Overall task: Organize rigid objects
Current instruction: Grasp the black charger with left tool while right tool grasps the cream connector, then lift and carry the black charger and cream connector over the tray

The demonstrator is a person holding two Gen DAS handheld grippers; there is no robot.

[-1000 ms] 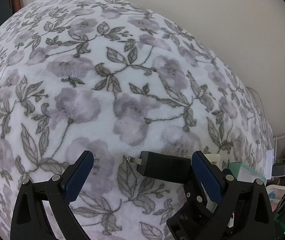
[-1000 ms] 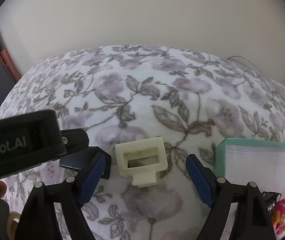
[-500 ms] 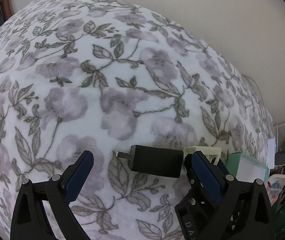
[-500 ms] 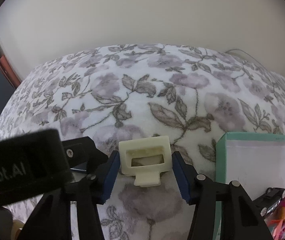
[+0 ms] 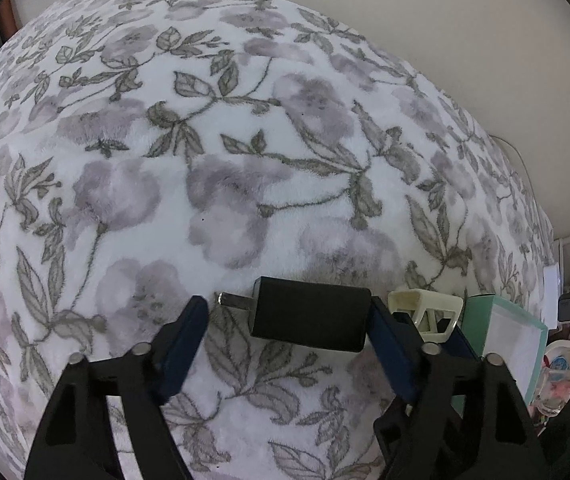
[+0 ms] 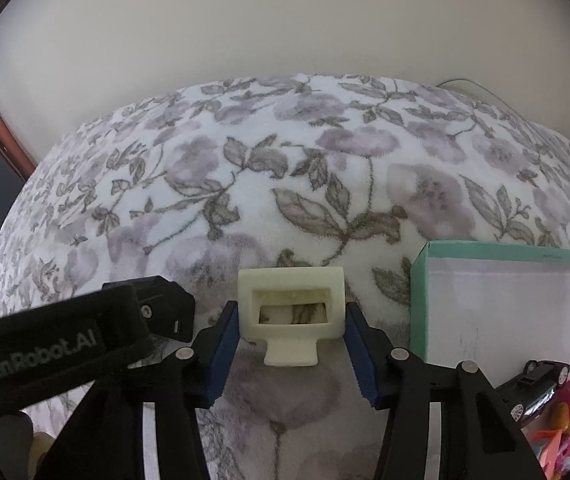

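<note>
Blue pads on my right gripper (image 6: 291, 350) are now pinching the cream plastic clip (image 6: 291, 306); a second ago they were wide apart. My left gripper (image 5: 285, 330) is closing around the black charger (image 5: 311, 318), one pad touching. Both are lying on the floral blanket (image 6: 245, 184) by the teal box (image 6: 513, 304), so lifting's probably next.

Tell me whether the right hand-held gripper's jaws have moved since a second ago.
Yes. The right hand-held gripper closed inward from wide apart; its blue pads now press both sides of the cream plastic frame piece on the floral blanket.
</note>
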